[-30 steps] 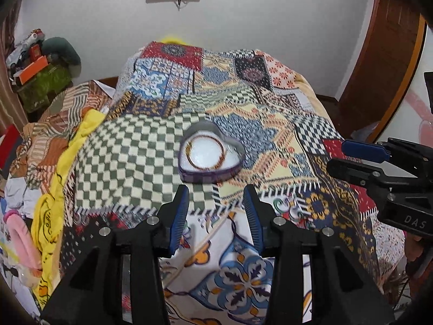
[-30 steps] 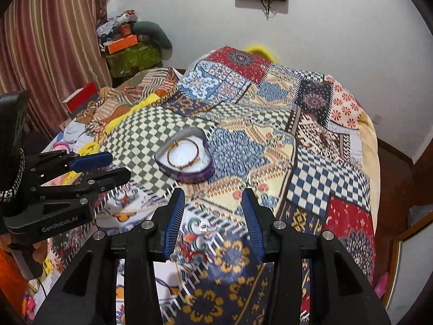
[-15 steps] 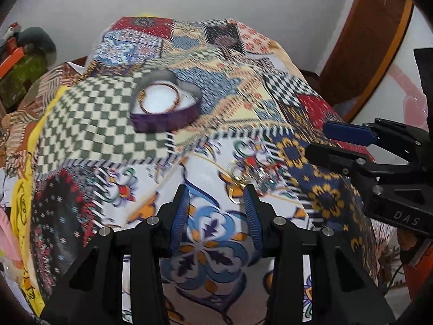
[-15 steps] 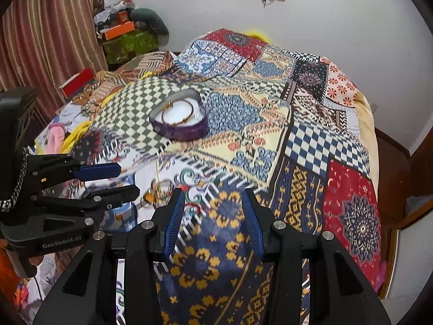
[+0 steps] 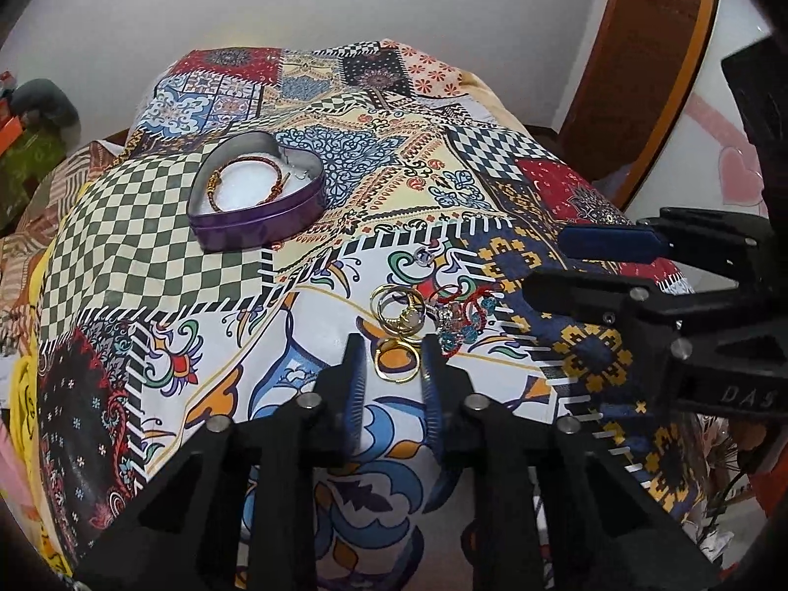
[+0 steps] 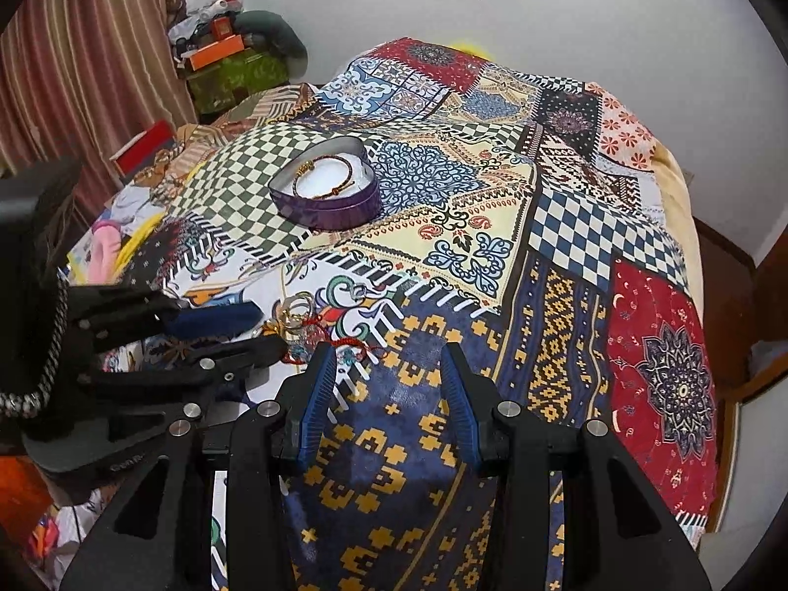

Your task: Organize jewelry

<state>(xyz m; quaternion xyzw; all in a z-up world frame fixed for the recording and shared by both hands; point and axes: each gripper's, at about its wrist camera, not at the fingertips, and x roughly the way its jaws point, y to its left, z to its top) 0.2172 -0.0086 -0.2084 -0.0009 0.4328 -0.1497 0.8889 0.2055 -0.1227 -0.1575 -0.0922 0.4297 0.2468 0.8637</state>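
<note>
The heart-shaped tin (image 5: 256,207) stands on the bed cover (image 5: 147,256) and already holds one braided bracelet (image 5: 246,182) on its white lining. The rest of the jewelry lies in a small heap on the cover, nearer to the cameras than the tin and well apart from it: some gold rings (image 5: 399,315) and, just beside them, a red cord bracelet with blue beads (image 5: 463,320).

The left tongs (image 5: 394,369) are closing around one gold ring (image 5: 398,362), which lies between the blue pads; I judge that the pads do not press on it yet. The right tongs (image 6: 389,384) stand apart, with nothing between them, just beside the heap.

I think the ring is light, hard and smooth, so it may slip or flip on the soft cover. It is best to take it across the band. The cord bracelet is limp and may catch on the rings.
</note>
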